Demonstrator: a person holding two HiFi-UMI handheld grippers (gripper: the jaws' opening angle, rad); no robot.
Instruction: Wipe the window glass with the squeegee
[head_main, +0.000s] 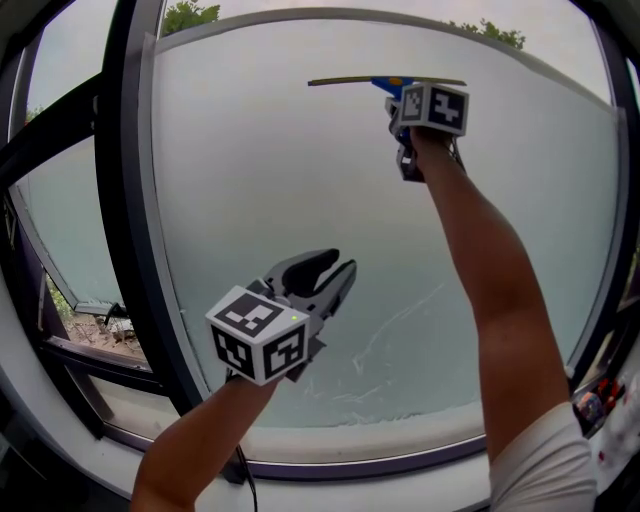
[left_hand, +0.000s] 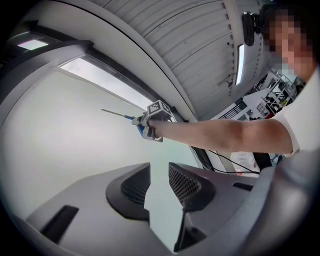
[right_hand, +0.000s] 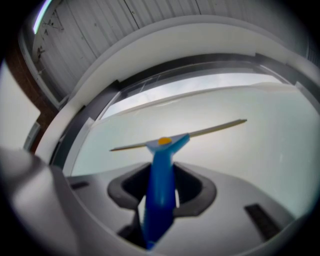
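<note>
We logged the right gripper (right_hand: 161, 192) with its fingers clamped on the blue handle (right_hand: 157, 165) of the squeegee (head_main: 385, 82). The blade (right_hand: 215, 127) lay level at the upper part of the window glass (head_main: 290, 190); we couldn't confirm contact. The left gripper (head_main: 325, 272) sat lower, near the glass, fingers part-open with nothing between them. We judged the squeegee light and stiff, with a slick plastic handle and a soft blade edge. Best held firmly mid-handle for even pressure.
</note>
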